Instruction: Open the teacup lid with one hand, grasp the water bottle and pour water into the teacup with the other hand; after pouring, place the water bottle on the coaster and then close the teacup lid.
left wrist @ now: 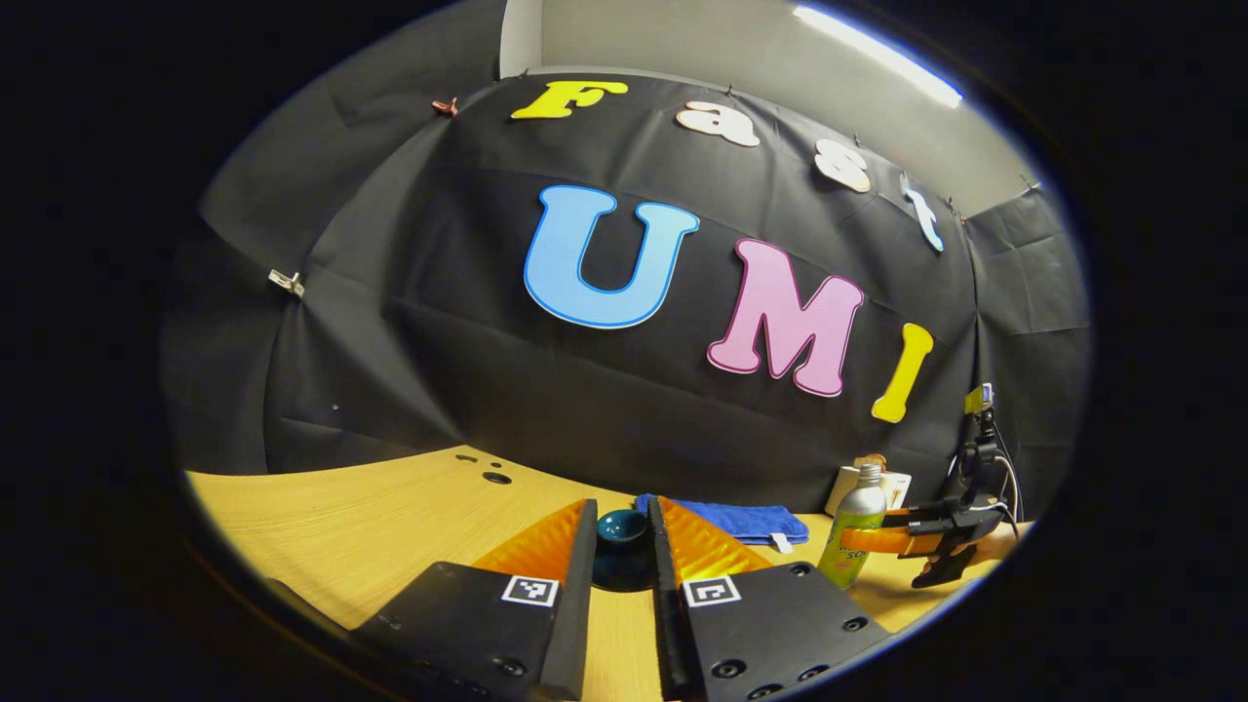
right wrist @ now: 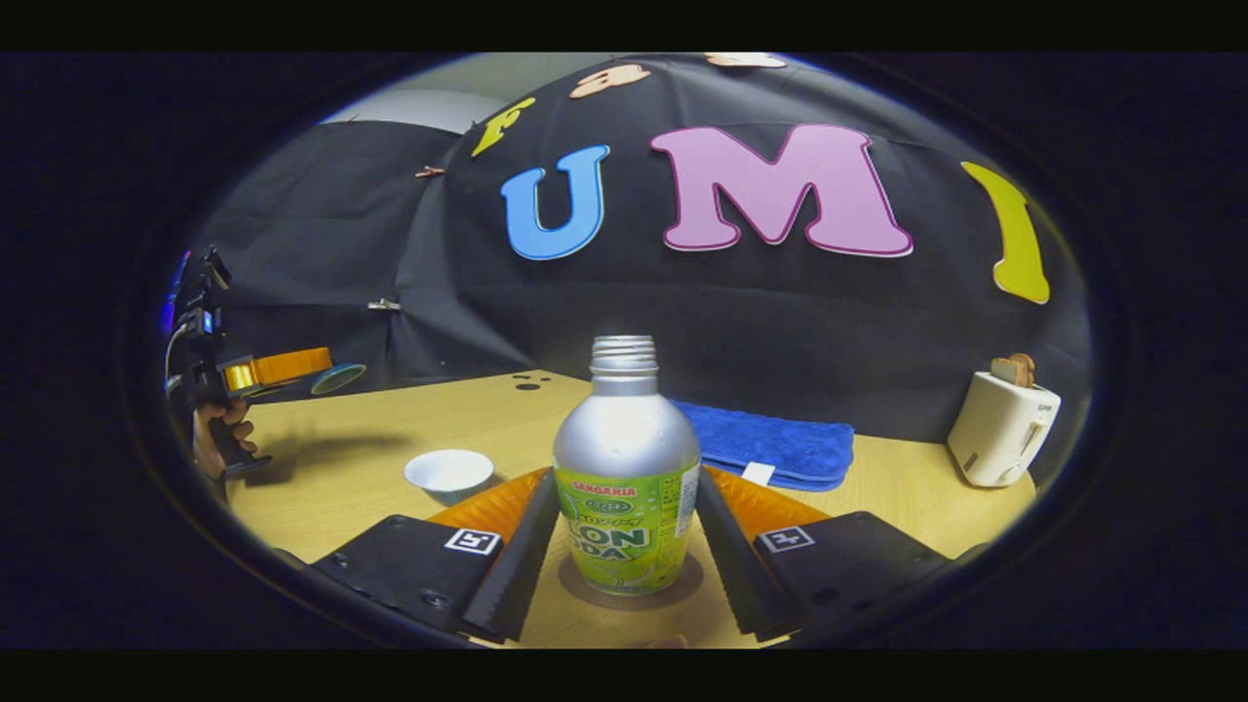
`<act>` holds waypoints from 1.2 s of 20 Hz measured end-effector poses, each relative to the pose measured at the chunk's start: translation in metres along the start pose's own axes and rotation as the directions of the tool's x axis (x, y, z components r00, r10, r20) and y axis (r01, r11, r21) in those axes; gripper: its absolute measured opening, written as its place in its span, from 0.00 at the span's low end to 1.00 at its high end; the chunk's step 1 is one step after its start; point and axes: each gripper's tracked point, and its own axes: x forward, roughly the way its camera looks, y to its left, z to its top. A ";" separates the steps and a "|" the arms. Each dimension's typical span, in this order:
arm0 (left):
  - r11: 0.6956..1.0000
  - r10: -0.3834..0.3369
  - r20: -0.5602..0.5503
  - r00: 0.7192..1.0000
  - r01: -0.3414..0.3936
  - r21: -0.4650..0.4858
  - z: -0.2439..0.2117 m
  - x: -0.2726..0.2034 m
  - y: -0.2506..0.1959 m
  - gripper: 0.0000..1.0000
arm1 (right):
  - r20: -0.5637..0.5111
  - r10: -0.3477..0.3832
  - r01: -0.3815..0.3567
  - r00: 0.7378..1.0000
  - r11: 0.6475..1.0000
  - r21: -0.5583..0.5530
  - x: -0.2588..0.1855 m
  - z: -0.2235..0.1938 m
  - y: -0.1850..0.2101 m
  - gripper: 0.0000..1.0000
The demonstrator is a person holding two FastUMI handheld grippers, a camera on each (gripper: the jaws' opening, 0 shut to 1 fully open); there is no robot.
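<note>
Aloft, a dark teal lid point(left wrist: 622, 526) is clamped between the left gripper point(left wrist: 622, 546) fingers.
Silver green-labelled uncapped bottle point(right wrist: 625, 478) is bracketed by right gripper point(right wrist: 624, 536); contact cannot be told. White teacup point(right wrist: 449, 474) sits uncovered.

My left gripper point(left wrist: 624, 546) hangs above the tabletop, fingers pinched on the teacup lid point(left wrist: 622, 526) — a hand point(right wrist: 216, 429) grips its handle. My right gripper point(right wrist: 624, 526) sits low, fingers against the water bottle point(right wrist: 625, 487) — bottle upright.
</note>
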 end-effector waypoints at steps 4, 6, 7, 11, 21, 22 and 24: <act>1.000 -0.001 -0.004 1.000 0.001 -0.006 0.000 0.001 0.000 0.32 | 0.009 -0.015 0.015 1.000 1.000 0.026 0.000 -0.001 -0.006 0.82; 1.000 -0.005 -0.004 1.000 0.005 -0.008 -0.001 0.000 -0.001 0.32 | 0.008 -0.016 0.016 1.000 0.999 0.039 -0.002 -0.003 -0.006 0.83; 1.000 -0.007 -0.005 1.000 0.007 -0.011 -0.002 0.001 -0.003 0.32 | 0.009 -0.015 0.015 1.000 0.999 0.046 -0.002 -0.002 -0.006 0.83; 1.000 -0.014 -0.014 1.000 0.014 -0.006 -0.005 0.000 -0.008 0.32 | 0.003 -0.012 0.012 1.000 0.997 0.076 -0.007 -0.004 -0.006 0.87; 0.994 -0.087 -0.066 0.994 0.091 0.065 -0.029 0.005 -0.064 0.32 | 0.042 -0.108 0.111 0.993 0.992 -0.056 -0.084 -0.020 -0.009 0.91; 0.992 -0.094 -0.076 0.993 0.100 0.073 -0.034 0.005 -0.069 0.32 | 0.046 -0.115 0.118 0.992 0.991 -0.062 -0.092 -0.024 -0.008 0.95; 0.991 -0.099 -0.091 0.991 0.107 0.083 -0.041 0.008 -0.076 0.32 | 0.055 -0.117 0.120 0.992 0.992 -0.048 -0.102 -0.028 0.000 0.96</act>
